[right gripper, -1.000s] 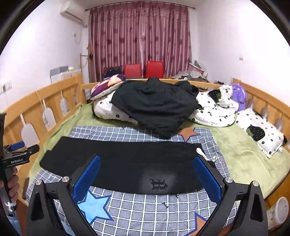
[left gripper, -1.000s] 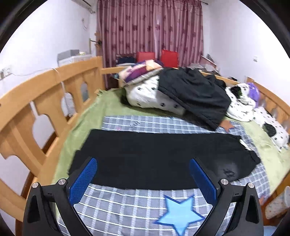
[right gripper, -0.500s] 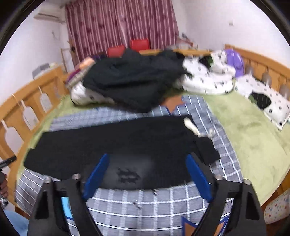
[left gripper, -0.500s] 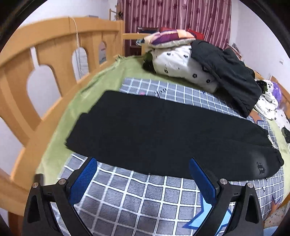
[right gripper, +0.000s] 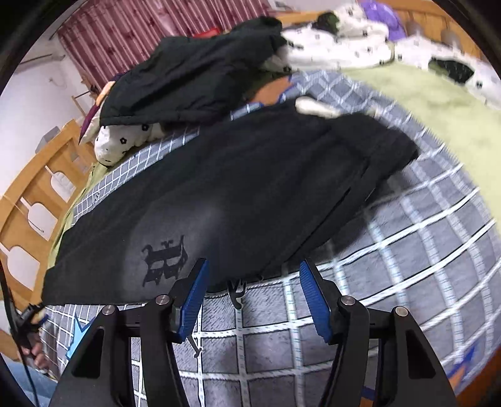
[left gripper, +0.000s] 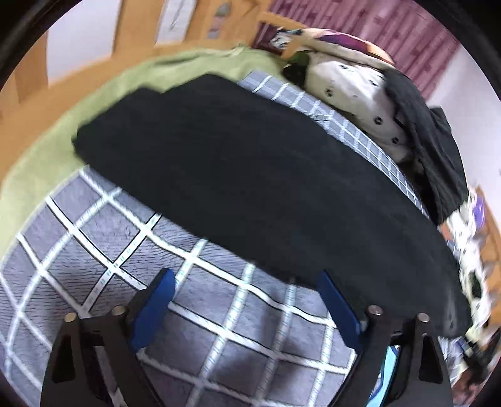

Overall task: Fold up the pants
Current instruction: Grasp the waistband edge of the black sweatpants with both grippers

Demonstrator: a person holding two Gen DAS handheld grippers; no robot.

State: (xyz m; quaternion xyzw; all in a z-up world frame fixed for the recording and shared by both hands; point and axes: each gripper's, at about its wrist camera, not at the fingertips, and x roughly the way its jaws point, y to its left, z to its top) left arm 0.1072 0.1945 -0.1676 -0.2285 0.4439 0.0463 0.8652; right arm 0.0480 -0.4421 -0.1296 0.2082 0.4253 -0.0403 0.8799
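Blue-padded jaws of both tools have just been closing, and both tools have dropped from a high view of the room to just above the near edge of the pants [left gripper: 250, 175].

1. Left hand-held gripper [left gripper: 247, 300]: jaws part-closed but apart, holding nothing. The near hem of the pants lies just beyond its fingertips; the right pad reaches that edge, and contact cannot be confirmed.
2. Right hand-held gripper [right gripper: 252, 292]: jaws narrower, with no cloth pinched. The pants edge beside the printed emblem [right gripper: 164, 261] lies at the fingertips.
3. Pants: spread flat and lengthwise on the checked blanket [left gripper: 94, 238], unfolded. The waistband end lies toward the green sheet [right gripper: 438, 103].
4. Beyond the pants: a spotted pillow [left gripper: 347, 84] under a dark garment [right gripper: 191, 81], then a wooden rail [right gripper: 34, 194] and a red curtain [left gripper: 391, 25].

Assessment: both tools are positioned to pinch the near edge. The fold has not begun.
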